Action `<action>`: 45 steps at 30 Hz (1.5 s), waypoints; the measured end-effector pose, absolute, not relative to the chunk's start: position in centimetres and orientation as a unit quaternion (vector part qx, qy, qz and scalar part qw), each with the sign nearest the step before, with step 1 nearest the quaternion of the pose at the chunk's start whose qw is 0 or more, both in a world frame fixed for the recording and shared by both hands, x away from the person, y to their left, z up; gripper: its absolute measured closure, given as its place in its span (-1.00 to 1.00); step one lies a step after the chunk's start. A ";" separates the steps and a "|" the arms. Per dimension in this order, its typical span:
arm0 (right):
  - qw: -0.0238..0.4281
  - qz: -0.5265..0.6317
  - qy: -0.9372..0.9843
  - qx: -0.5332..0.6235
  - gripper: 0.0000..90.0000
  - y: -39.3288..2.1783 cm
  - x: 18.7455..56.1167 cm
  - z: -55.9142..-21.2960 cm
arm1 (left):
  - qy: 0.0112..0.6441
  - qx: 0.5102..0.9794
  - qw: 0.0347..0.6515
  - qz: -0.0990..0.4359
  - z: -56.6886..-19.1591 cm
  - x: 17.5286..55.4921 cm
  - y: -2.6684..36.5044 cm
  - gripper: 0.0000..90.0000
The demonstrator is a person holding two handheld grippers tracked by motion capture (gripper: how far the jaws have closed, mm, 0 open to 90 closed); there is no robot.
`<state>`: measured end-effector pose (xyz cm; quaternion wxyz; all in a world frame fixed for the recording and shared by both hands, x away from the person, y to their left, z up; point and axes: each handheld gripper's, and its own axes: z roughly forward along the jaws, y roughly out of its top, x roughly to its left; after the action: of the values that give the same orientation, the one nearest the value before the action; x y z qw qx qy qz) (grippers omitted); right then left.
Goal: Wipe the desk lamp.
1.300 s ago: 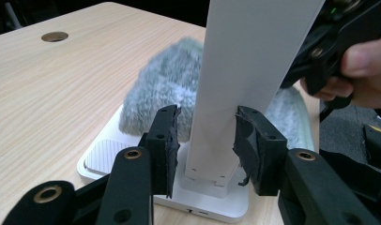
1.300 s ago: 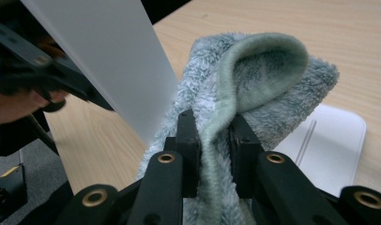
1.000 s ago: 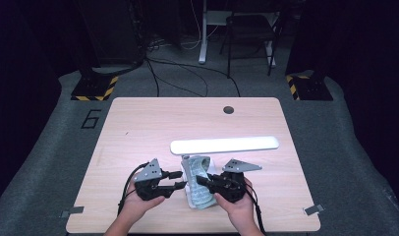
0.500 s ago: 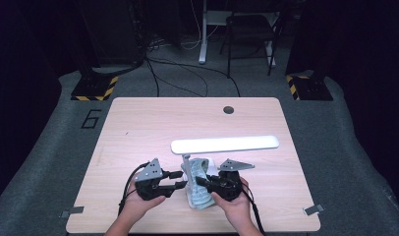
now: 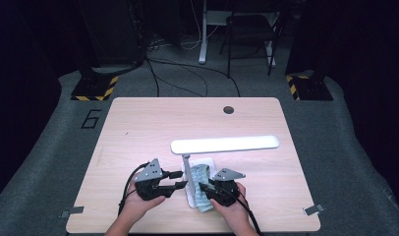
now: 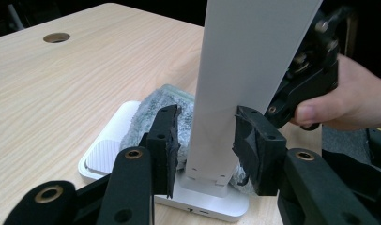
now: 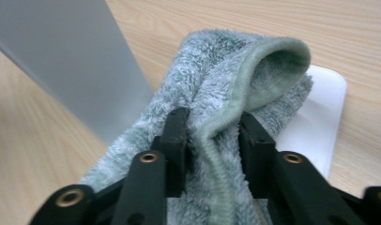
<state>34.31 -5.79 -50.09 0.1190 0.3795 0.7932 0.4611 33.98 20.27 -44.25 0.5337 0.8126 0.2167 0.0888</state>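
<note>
At a pale wooden table (image 5: 138, 132), a person works two black two-jaw grippers around a white desk lamp with a flat rectangular base (image 5: 189, 195), a slim upright post (image 5: 187, 166) and a long horizontal light bar (image 5: 224, 144).

The left gripper (image 5: 180, 179) is clenched on the lamp's post, its padded jaws pressing either side of the flat white upright low down, just above the base, as the left gripper view (image 6: 205, 140) makes plain.

A grey-green fluffy terry cloth with a pale green hemmed edge (image 5: 202, 189) lies draped over the lamp's base, bunched against the post on the person's right side, one end spilling off the base toward the table's near edge.

The right gripper (image 5: 203, 188) sits on the cloth. In the right gripper view (image 7: 212, 140) a raised fold of the pile and its hem (image 7: 254, 75) stands between the jaws, which have just been opening; the pads flank the fold loosely rather than pinching it.

A round cable hole (image 5: 229, 109) marks the table's far edge. No container stands on the table.
</note>
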 end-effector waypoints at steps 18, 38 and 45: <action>0.109 0.453 0.793 0.392 0.59 -6.5 33.8 -51.3 | 0.219 0.813 0.531 0.089 -44.7 34.0 20.2 0.31; 0.047 0.602 0.713 0.356 0.66 -7.8 32.1 -46.6 | 0.217 0.813 0.532 0.091 -44.8 34.0 20.1 0.31; 0.060 0.625 0.702 0.335 0.66 -7.7 31.7 -44.9 | 0.214 0.816 0.529 0.091 -44.7 34.0 20.1 0.32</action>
<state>31.75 -7.69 -44.94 0.0603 0.3345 0.7023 0.6255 34.02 20.13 -44.74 0.5294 0.8159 0.2140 0.0911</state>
